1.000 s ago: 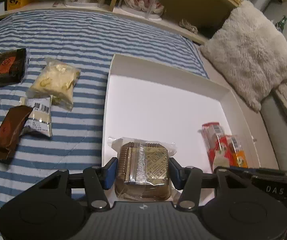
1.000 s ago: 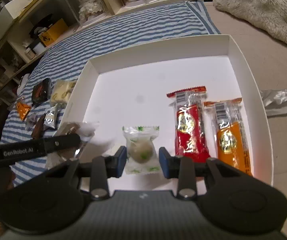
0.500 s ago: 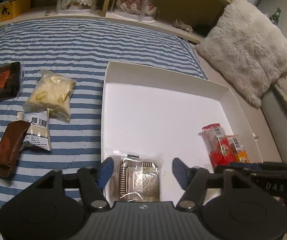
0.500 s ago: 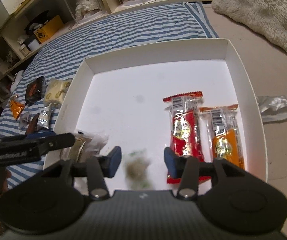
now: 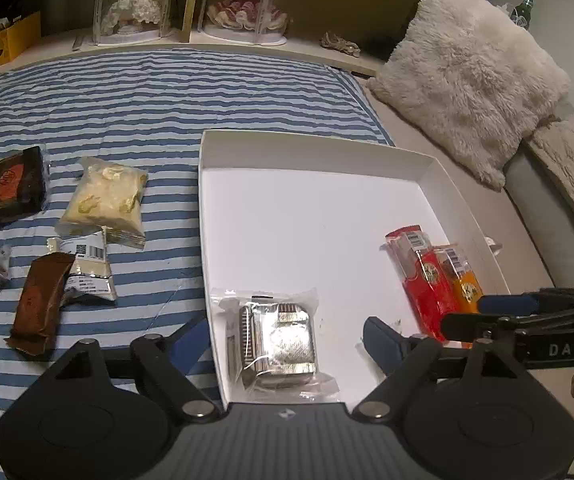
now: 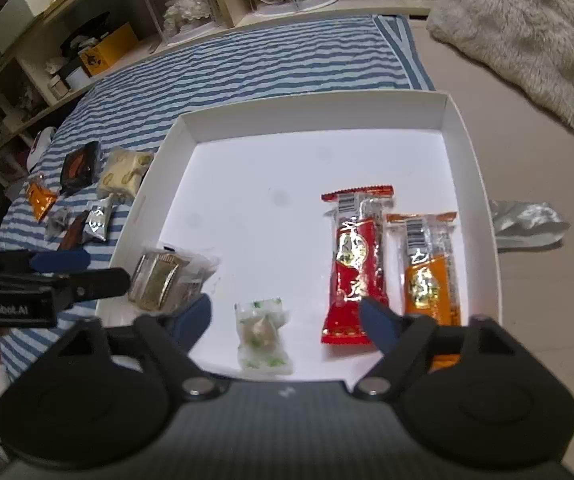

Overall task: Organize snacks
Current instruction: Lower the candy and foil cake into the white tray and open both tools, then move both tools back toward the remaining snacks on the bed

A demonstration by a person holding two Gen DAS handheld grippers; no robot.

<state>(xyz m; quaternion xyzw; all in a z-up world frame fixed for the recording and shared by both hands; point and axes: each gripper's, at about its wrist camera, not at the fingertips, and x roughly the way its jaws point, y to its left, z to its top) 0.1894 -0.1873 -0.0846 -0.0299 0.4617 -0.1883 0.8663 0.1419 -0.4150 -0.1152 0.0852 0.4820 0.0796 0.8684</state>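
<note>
A white tray (image 5: 207, 184) (image 6: 479, 184) lies on the striped bed. In its near left corner rests a clear-wrapped gold cake (image 5: 277, 340) (image 6: 163, 280), between the wide-apart fingers of my open left gripper (image 5: 287, 340). A small green-printed candy (image 6: 261, 334) lies in the tray's near middle, under my open right gripper (image 6: 287, 320). A red bar (image 6: 357, 264) (image 5: 419, 280) and an orange bar (image 6: 427, 268) (image 5: 463, 284) lie side by side at the tray's right. Neither gripper holds anything.
Loose snacks lie on the striped sheet left of the tray: a dark red-labelled pack (image 5: 15, 186), a yellow pastry bag (image 5: 105, 200), a brown bar (image 5: 41, 300), a white packet (image 5: 87, 272). A fluffy pillow (image 5: 471, 72) is at the right. A crumpled wrapper (image 6: 527, 224) lies outside the tray.
Both grippers opened and pulled back. The left one let go of the gold cake, the right one released the green candy; both snacks now rest on the tray floor.
</note>
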